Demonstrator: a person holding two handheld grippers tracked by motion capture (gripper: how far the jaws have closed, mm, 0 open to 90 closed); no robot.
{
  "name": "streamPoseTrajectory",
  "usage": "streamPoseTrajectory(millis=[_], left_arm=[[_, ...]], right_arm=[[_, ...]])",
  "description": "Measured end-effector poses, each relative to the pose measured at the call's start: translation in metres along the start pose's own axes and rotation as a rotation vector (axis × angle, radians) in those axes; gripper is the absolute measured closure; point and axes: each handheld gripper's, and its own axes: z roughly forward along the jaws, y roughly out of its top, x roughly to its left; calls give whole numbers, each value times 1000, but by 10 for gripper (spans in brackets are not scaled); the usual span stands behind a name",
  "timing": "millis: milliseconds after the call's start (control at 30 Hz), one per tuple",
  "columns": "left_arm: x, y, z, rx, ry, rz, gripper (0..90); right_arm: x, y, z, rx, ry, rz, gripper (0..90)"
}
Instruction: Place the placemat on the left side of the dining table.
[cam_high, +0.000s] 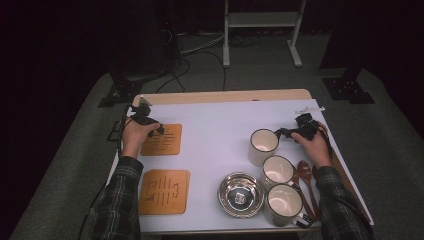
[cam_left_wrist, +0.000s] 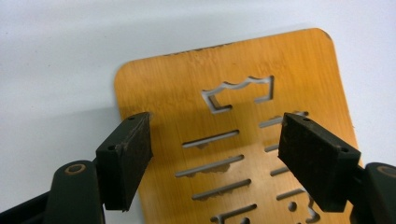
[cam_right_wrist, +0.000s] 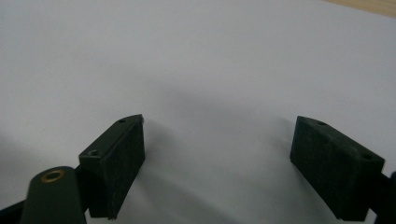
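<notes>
My left gripper (cam_high: 159, 131) hovers over the far wooden coaster (cam_high: 161, 140) at the table's left. In the left gripper view its jaws stand open (cam_left_wrist: 215, 154) above the slotted coaster (cam_left_wrist: 233, 93), with nothing pressed between the pads. A second coaster (cam_high: 164, 191) lies nearer the front edge. My right gripper (cam_high: 282, 133) sits just right of the far white mug (cam_high: 263, 145). In the right gripper view it is open (cam_right_wrist: 217, 163) over the bare white mat (cam_right_wrist: 196, 60), holding nothing.
Two more white mugs (cam_high: 278, 170) (cam_high: 285, 202) stand in a row toward the front right. A steel bowl (cam_high: 241, 195) sits left of them and wooden spoons (cam_high: 305, 176) lie to their right. The white mat (cam_high: 220, 125) covers the table.
</notes>
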Motion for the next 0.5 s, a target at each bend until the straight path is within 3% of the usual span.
streamPoseTrajectory(millis=[167,500], left_arm=[[-4,-3,-7,-14,5,26,238],[-13,-11,-18,-38,-25,35,220]], right_arm=[[0,0,0,1,0,1,162],[0,0,0,0,1,0,162]])
